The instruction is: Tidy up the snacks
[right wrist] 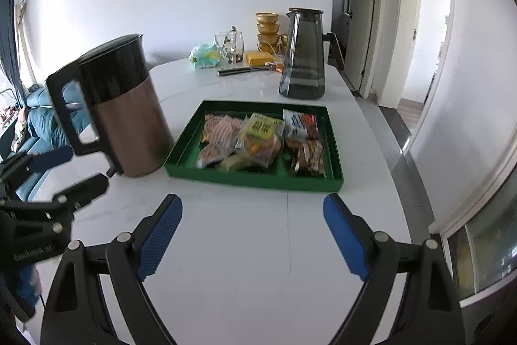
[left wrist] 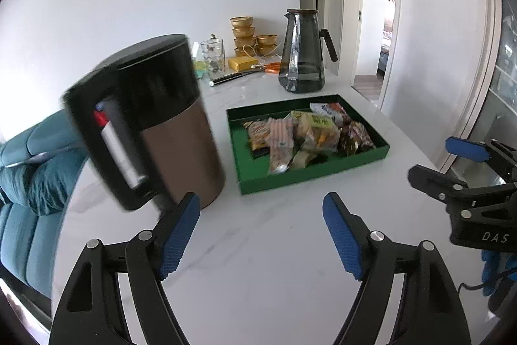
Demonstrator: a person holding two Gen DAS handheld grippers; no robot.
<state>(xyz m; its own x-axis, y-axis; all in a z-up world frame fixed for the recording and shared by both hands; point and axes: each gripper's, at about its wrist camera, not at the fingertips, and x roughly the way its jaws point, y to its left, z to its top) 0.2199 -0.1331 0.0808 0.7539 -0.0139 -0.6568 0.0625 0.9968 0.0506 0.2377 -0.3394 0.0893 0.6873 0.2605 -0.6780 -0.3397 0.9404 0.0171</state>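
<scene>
Right wrist view: green tray (right wrist: 258, 180) of snack packets (right wrist: 258, 141) dead ahead of my right gripper (right wrist: 253, 235), long axis crosswise; left gripper (left wrist: 260, 236) further left. Both jaws wide open, empty.

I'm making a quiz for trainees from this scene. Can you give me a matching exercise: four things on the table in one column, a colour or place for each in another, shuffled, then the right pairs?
Things:
1. kettle
2. tray
3. pitcher
4. bowls

Descriptions:
A. gold, stacked at the far end of the table
B. smoky grey glass with a dark handle, behind the tray
C. green, holds the snack packets
D. copper body with black top, left of the tray

Pairs: 1-D, 2-C, 3-B, 4-A
</scene>
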